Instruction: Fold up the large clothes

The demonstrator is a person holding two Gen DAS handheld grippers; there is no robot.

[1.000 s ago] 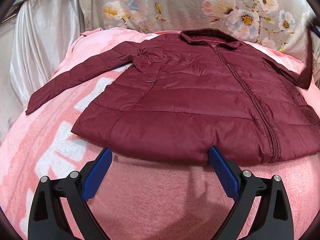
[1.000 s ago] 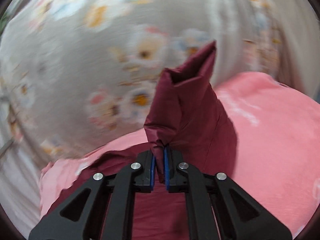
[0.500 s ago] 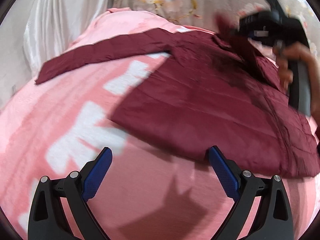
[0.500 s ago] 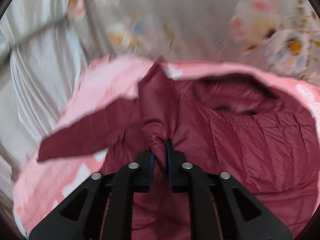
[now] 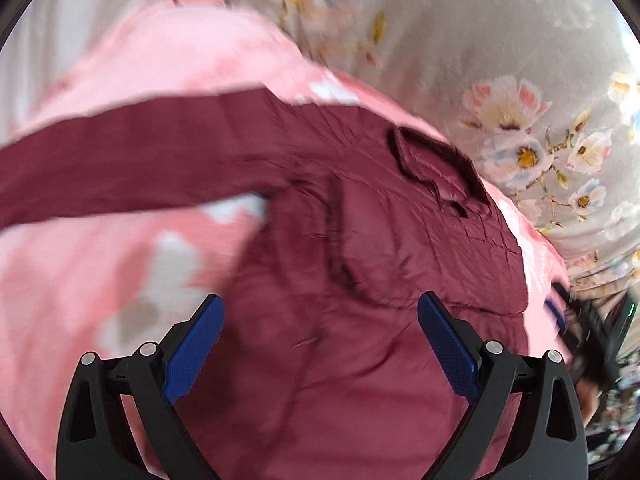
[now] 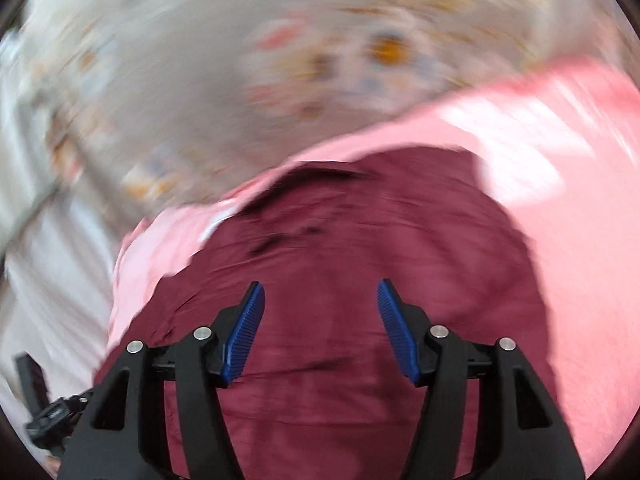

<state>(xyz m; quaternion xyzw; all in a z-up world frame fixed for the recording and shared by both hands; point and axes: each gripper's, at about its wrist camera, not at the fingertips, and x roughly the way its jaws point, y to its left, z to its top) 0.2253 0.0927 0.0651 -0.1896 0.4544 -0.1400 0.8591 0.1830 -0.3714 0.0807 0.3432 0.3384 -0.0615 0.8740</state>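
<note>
Across the bed's (image 5: 120,80) middle, right tongs (image 6: 320,320) are opening empty over the jacket (image 5: 360,260); left tongs (image 5: 320,344) gape empty, the outstretched sleeve (image 5: 120,160) probably next.

The maroon jacket (image 5: 360,360) is quilted cloth with a slight sheen, creased near its collar. The pink blanket (image 5: 100,260) beneath it looks soft and fuzzy, matt. The floral curtain (image 5: 520,80) is smooth cloth. Gripper pads (image 6: 244,336) are ribbed blue plastic on matt black arms.
</note>
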